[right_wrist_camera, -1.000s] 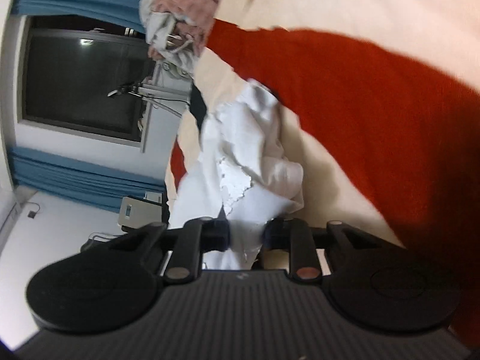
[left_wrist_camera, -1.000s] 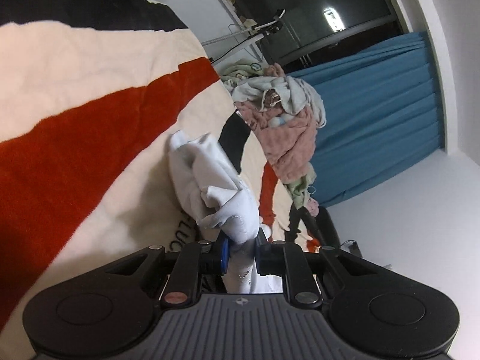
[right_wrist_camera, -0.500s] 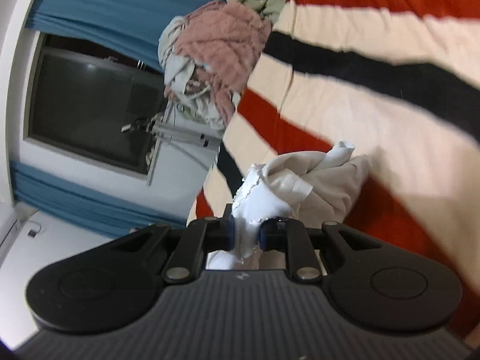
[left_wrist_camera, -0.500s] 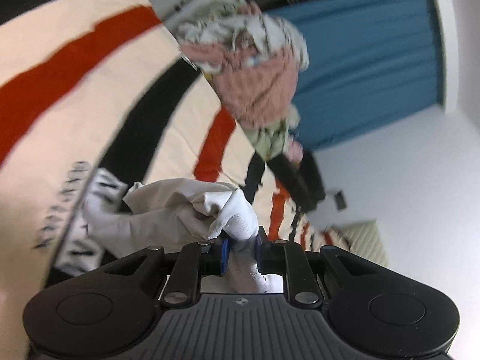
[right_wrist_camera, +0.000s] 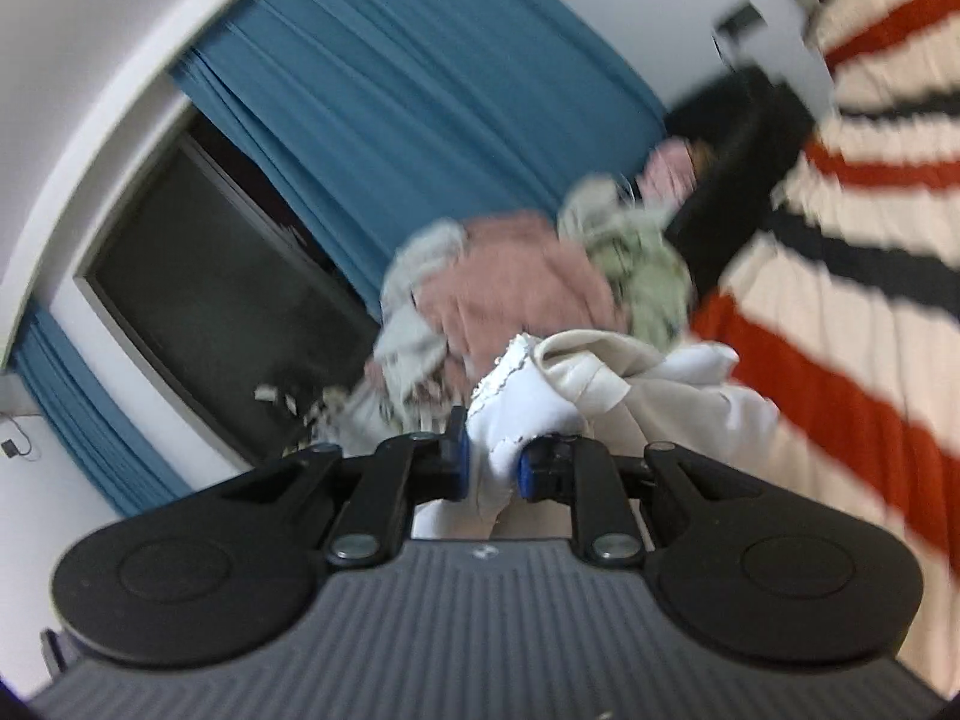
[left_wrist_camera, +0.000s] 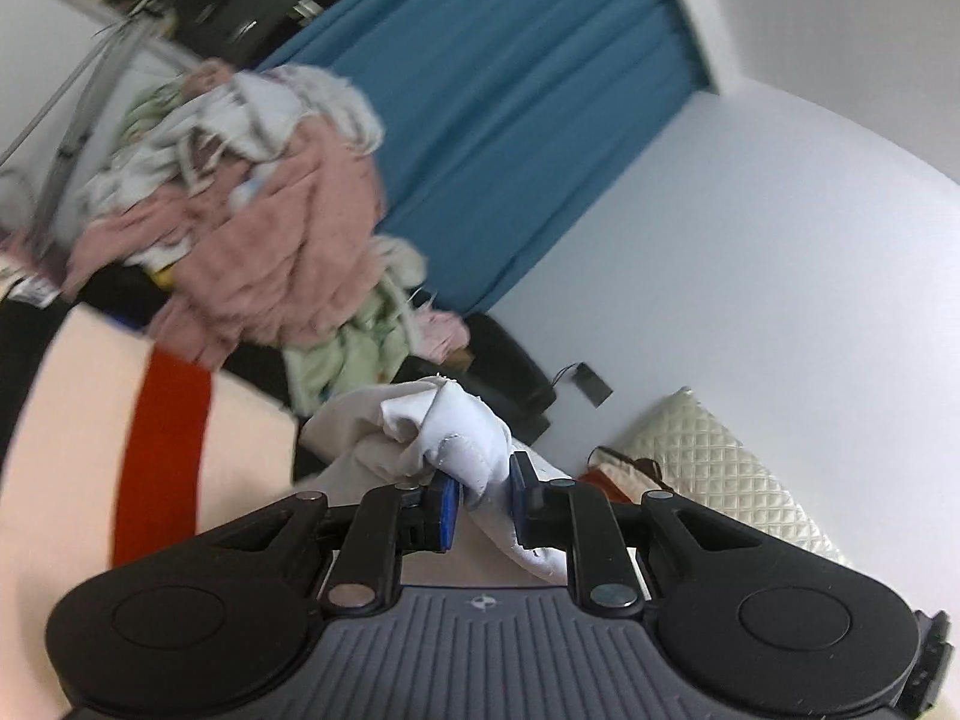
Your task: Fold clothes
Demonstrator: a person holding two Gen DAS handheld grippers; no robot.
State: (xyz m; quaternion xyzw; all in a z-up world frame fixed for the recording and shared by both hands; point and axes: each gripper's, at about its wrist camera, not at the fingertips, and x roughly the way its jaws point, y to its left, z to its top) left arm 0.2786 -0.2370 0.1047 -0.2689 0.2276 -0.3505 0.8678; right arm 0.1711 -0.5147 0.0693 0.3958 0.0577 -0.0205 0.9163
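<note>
The left claw [left_wrist_camera: 483,492] is gripping a bunched white garment [left_wrist_camera: 462,438], and the right claw [right_wrist_camera: 491,461] is pinching the same cloth [right_wrist_camera: 540,396]. It is hanging above the striped bed [right_wrist_camera: 852,324], seemingly near the edge where the laundry pile [left_wrist_camera: 270,240] is lying.

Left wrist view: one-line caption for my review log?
Left gripper clamps a bunched white garment above the striped blanket, laundry pile behind.

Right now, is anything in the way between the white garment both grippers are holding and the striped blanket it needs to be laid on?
Nothing visible. The left hand-held gripper and the right hand-held gripper both pinch the white garment, bunched above the striped blanket. The pile of clothes sits farther back, off to one side.
</note>
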